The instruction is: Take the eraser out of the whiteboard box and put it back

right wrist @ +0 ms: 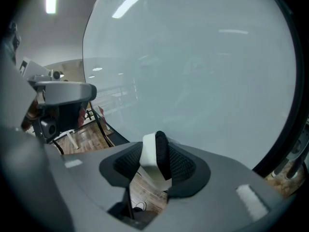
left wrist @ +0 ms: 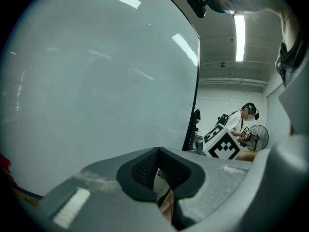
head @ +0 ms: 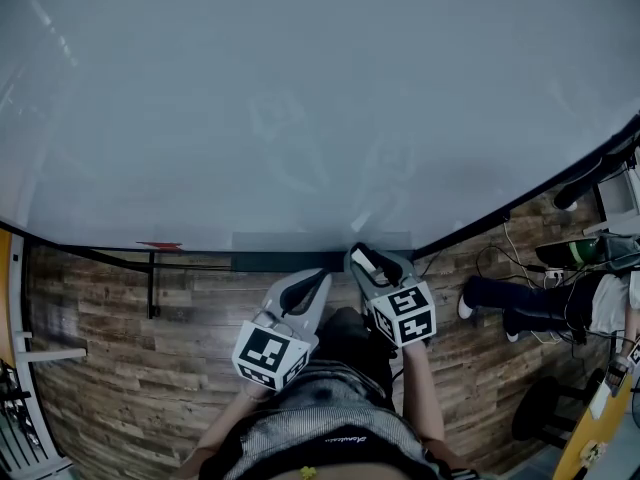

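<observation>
Head view: my right gripper [head: 363, 261] is clamped on the eraser [head: 371, 265], at the box [head: 285, 261] under the whiteboard [head: 300, 98]; I cannot tell whether eraser and box touch. Left gripper [head: 320, 278] sits just beside it at 8 o'clock.

Left gripper view: left gripper [left wrist: 158, 153] jaws together, nothing between.

Right gripper view: pads [right wrist: 182, 166] pinch the eraser [right wrist: 154, 151], white side at 9 o'clock, black side at 3.

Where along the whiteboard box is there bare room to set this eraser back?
The left stretch of the whiteboard box, up to the left gripper, looks bare. Its right end is crowded: the right gripper holds the eraser there.
</observation>
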